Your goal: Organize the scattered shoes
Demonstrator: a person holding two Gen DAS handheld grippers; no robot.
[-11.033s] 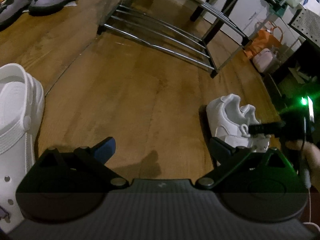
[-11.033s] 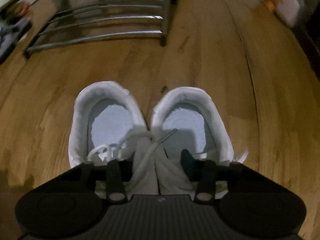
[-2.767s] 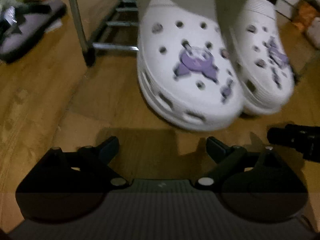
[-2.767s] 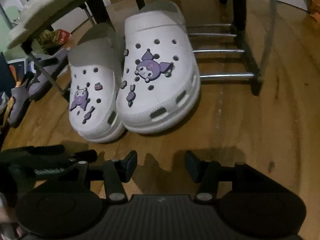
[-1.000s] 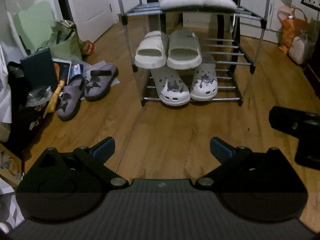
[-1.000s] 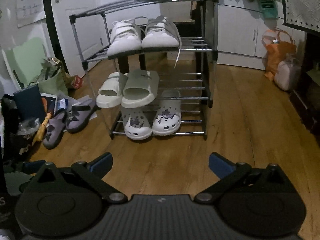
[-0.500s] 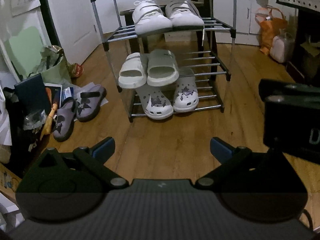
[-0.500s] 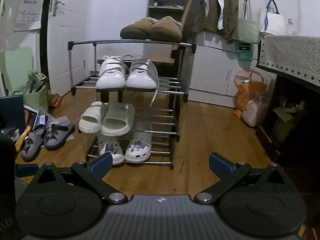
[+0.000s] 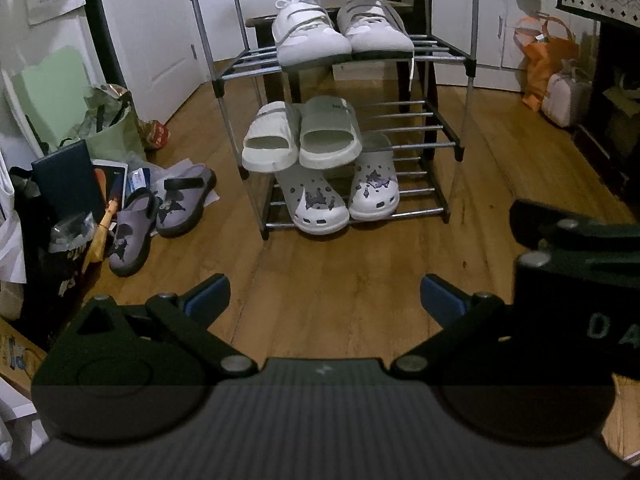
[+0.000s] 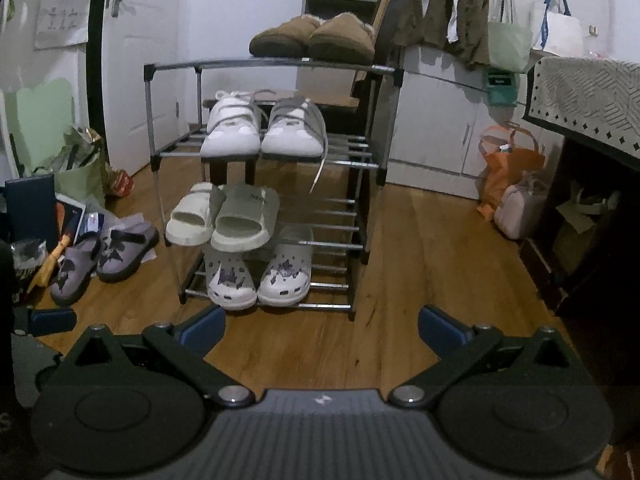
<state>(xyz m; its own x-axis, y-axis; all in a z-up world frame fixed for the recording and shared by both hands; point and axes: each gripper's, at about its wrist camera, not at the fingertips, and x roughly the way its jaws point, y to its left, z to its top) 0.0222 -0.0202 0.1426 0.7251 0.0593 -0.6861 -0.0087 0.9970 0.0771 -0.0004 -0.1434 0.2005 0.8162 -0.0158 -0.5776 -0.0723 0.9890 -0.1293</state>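
Both grippers, left gripper (image 9: 324, 294) and right gripper (image 10: 320, 326), spread, empty. Purple clogs (image 10: 102, 258) on floor beside rack (image 10: 360, 160): probably light, soft foam; pinch at heel rim.

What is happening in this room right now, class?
A person holds two grippers, tidying shoes onto a metal rack. The left gripper and right gripper both hang open and empty, back from the rack. Brown slippers, white sneakers, pale slides and white clogs fill its four levels. One purple pair lies on the floor left of the rack.
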